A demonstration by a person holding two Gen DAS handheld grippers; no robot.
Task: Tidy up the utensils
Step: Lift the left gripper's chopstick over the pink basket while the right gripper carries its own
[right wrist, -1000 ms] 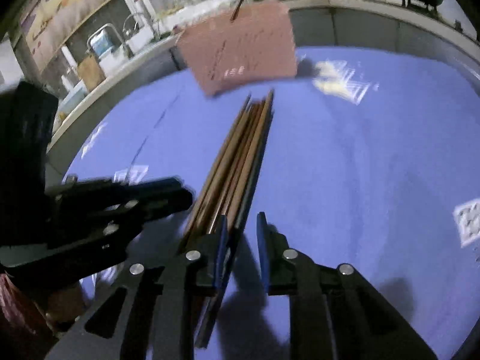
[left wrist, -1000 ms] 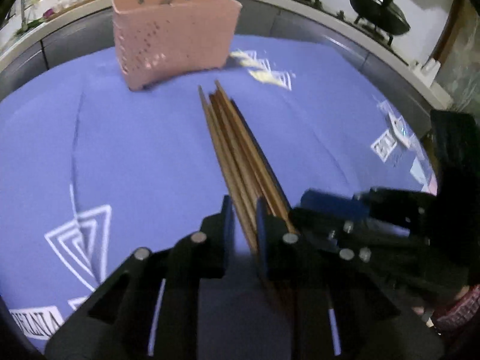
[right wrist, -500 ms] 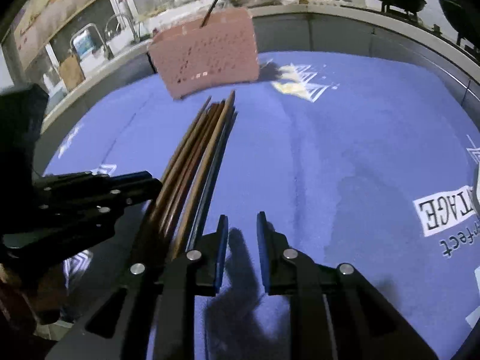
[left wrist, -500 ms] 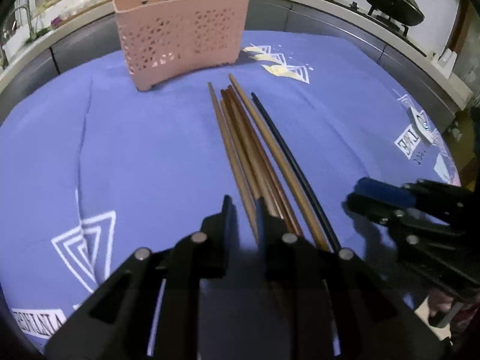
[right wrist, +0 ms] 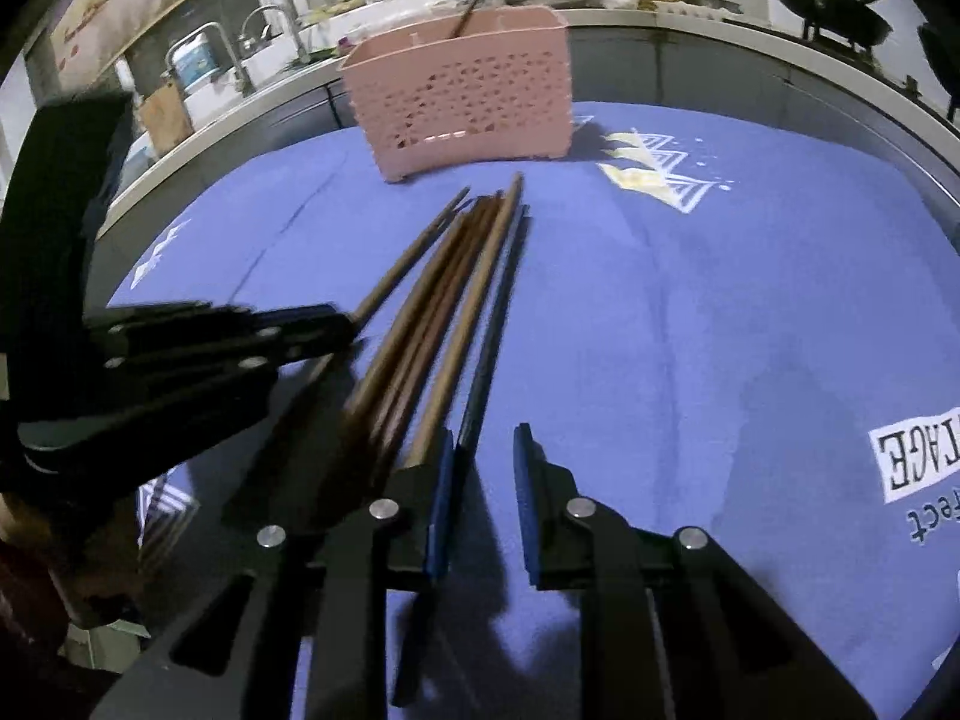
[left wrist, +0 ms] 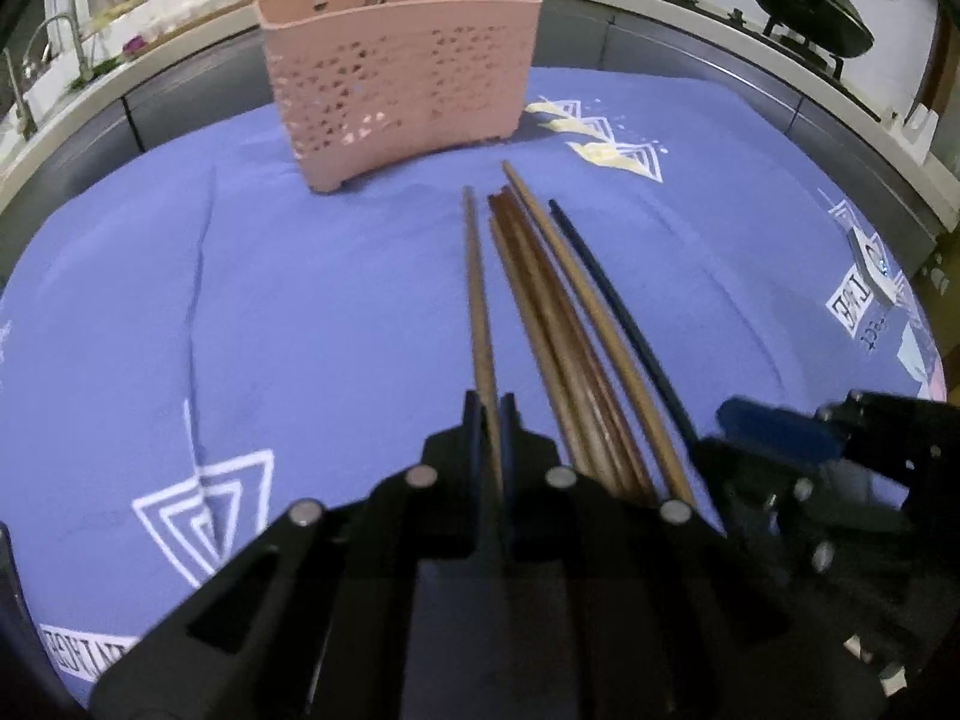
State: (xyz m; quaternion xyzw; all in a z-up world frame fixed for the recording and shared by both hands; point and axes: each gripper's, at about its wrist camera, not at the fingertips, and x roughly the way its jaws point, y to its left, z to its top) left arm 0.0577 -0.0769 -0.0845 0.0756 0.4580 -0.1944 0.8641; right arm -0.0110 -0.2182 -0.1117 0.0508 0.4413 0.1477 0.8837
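Several chopsticks lie side by side on the blue cloth. My left gripper (left wrist: 491, 414) is shut on the leftmost brown chopstick (left wrist: 477, 294), which lies apart from the brown bundle (left wrist: 543, 306) and the black chopstick (left wrist: 612, 312). My right gripper (right wrist: 480, 450) is open, its jaws astride the near end of the black chopstick (right wrist: 492, 336). The left gripper (right wrist: 240, 342) shows at the left of the right wrist view, on the brown chopstick (right wrist: 408, 258). The pink perforated utensil basket (left wrist: 396, 66) stands beyond the tips, with one utensil in it; it also shows in the right wrist view (right wrist: 468, 90).
The blue tablecloth (left wrist: 240, 300) carries white printed patterns. A grey counter edge (left wrist: 780, 96) curves behind the table. Dark woks (left wrist: 810, 0) sit at the back right. A sink tap (right wrist: 222, 54) stands at the back left.
My left gripper has closed on the leftmost brown chopstick, which now lies apart from the bundle. My right gripper has moved onto the black chopstick's near end and opened wider.
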